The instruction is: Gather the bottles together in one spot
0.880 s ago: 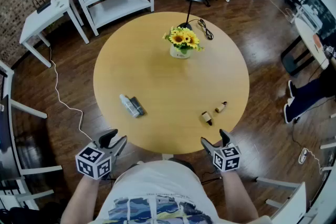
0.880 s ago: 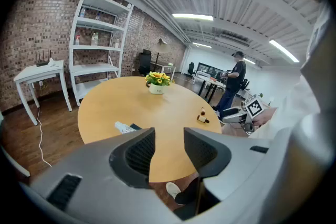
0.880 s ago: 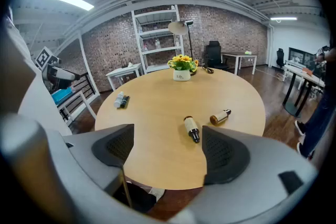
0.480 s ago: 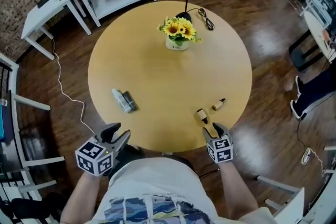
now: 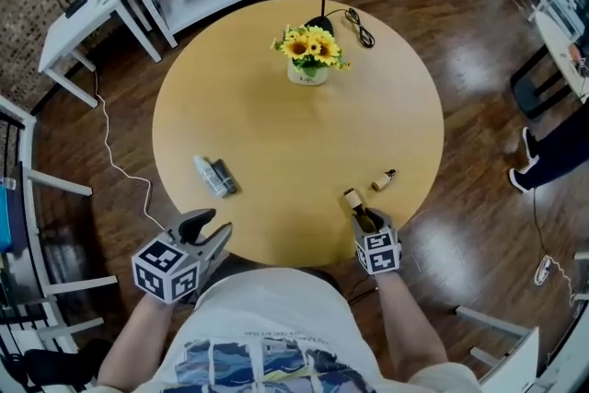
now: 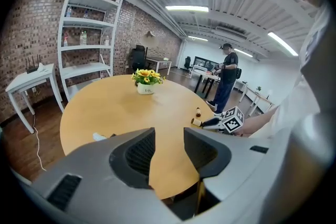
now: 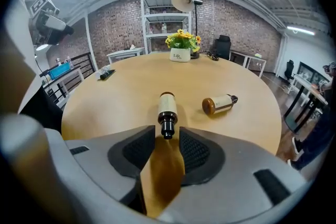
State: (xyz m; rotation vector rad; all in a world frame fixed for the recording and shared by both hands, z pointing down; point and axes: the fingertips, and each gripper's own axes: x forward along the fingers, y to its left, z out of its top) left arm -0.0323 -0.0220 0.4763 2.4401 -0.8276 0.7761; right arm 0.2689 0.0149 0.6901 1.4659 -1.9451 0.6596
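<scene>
Round table (image 5: 276, 124), right hand-held gripper (image 7: 167, 137) moved up to nearer brown bottle (image 7: 167, 110)

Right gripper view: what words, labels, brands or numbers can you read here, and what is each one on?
"Life": on the white flower pot; a smaller line under it is too small to read.
Near bottle: pale label, no print can be made out.
Other bottle: pale label, too small to read.
Nothing else in this view carries readable text.
</scene>
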